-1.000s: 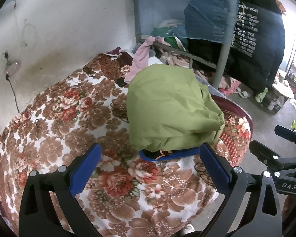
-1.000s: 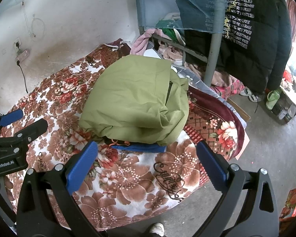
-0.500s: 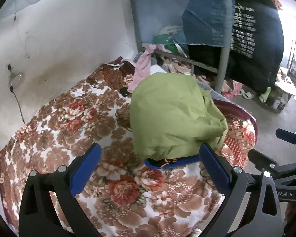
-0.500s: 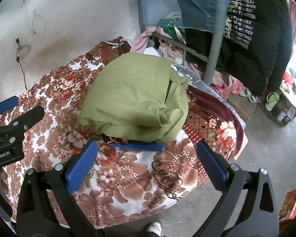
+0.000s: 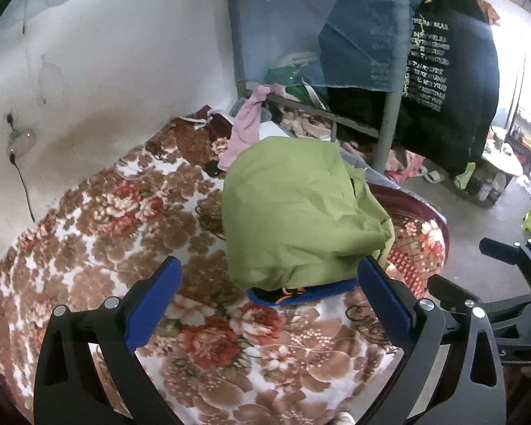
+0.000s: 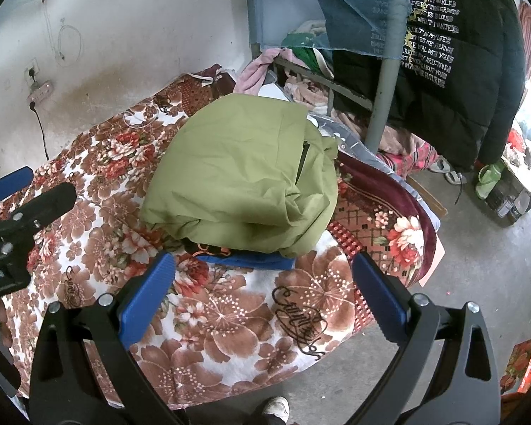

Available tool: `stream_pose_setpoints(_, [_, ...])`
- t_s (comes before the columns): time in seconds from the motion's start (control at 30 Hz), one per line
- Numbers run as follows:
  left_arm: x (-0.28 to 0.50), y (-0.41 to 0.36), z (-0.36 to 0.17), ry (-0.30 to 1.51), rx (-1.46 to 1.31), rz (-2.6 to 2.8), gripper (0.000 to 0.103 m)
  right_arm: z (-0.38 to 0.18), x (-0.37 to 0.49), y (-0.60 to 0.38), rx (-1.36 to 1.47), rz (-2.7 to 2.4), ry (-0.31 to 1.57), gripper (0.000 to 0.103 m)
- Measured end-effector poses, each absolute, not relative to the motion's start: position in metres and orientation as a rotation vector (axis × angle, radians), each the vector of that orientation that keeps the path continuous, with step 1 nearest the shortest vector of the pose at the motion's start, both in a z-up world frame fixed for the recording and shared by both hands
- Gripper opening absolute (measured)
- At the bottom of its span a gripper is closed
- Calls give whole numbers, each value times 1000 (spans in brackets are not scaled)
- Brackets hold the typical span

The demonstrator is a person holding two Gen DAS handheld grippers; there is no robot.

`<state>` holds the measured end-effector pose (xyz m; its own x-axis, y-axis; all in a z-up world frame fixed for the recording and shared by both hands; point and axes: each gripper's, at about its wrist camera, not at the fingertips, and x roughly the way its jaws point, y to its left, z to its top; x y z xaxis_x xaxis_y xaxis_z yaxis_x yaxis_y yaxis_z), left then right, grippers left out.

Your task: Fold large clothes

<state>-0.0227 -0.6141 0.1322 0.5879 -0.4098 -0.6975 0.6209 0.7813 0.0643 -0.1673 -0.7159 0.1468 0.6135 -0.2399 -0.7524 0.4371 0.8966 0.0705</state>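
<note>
1. Left gripper (image 5: 267,281) spread wide, holding nothing
2. Right gripper (image 6: 263,278) likewise wide and empty
3. Folded green garment (image 6: 244,173) lies on the floral blanket (image 6: 226,318), at 12 o'clock from both grippers

- Jacket (image 6: 244,173): plain olive green, dark zip.
- Garment (image 6: 246,259) under it: blue, w/ black & orange bit.
- Blanket (image 6: 230,318): white w/ brown & red flowers, maroon edge.
- Pads (image 5: 155,301): blue; frames black.
- Hung coat (image 6: 453,71): black, pale lettering.
</note>
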Motion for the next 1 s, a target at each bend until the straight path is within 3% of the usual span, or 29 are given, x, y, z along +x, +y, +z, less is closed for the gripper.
stream_pose_setpoints(1.0, [-28,-611,133,729,320,-603,98,148,-169,-720,257,-386,827,98])
